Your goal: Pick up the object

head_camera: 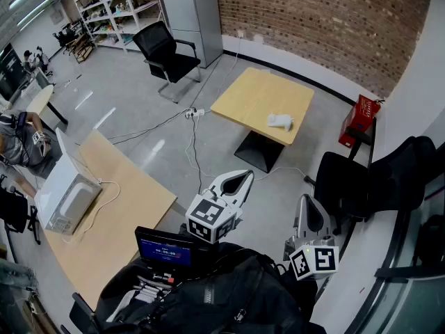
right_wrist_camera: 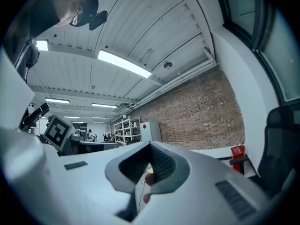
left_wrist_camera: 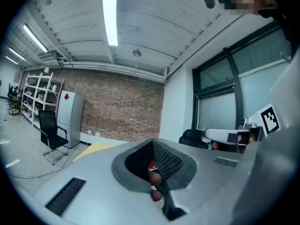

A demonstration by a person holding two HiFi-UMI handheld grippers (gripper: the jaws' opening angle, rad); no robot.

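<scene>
Upper right, the brick wall point(head_camera: 320, 19) is looking rough; the centre table point(head_camera: 250, 92) is showing smooth pale wood; the floor point(head_camera: 132, 89) is gleaming glossy; the left gripper point(head_camera: 246, 176) is showing matt grey plastic.

Bright, even light from ceiling tubes point(left_wrist_camera: 110, 15), soft shadows, strong fisheye edge curvature (dark corners too).

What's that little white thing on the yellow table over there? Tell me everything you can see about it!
The white thing is small, pale and lumpy, wider than it is tall. It may be soft or crumpled, but it's too far off to tell what it is. It lies on the square wooden table, near the edge on the right of the head view. Only the tabletop touches it.
</scene>
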